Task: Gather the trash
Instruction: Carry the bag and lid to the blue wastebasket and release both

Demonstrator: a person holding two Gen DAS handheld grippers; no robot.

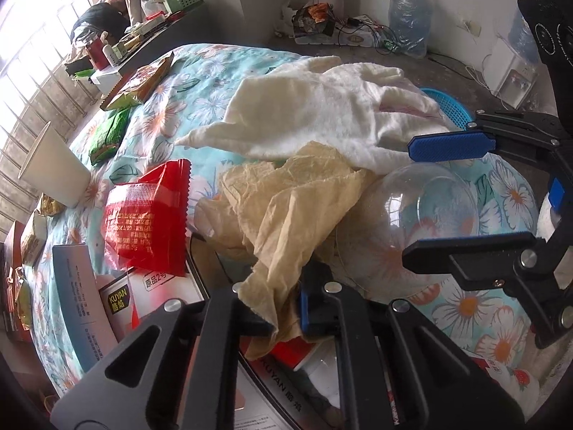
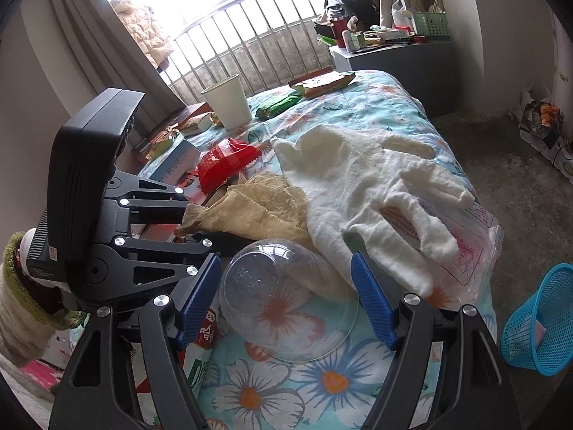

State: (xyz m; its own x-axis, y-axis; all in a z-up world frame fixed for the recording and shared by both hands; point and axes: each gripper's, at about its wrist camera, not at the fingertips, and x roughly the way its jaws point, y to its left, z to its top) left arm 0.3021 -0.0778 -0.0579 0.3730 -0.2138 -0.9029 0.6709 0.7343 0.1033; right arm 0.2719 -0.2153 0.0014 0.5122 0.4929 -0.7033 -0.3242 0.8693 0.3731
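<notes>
A crumpled yellow tissue [image 1: 286, 208] lies on the floral bedspread [image 1: 501, 301]; my left gripper [image 1: 283, 308] is shut on its near end. It also shows in the right wrist view [image 2: 258, 208], with the left gripper [image 2: 186, 218] at its left end. A clear plastic dome lid [image 2: 286, 301] lies upside-up on the bed between the blue pads of my right gripper [image 2: 286, 297], which is open and astride it, not touching. In the left wrist view the lid [image 1: 412, 222] sits between the right gripper's fingers [image 1: 451, 147]. A white towel [image 2: 365, 193] lies behind.
A red snack wrapper [image 1: 147, 218], white paper cup [image 1: 57, 172], green packets [image 1: 107, 136] and boxes [image 1: 118, 301] lie on the bed's left part. A blue mesh basket [image 2: 540, 326] stands on the floor at the right. A clear plastic bag [image 2: 472, 251] lies under the towel.
</notes>
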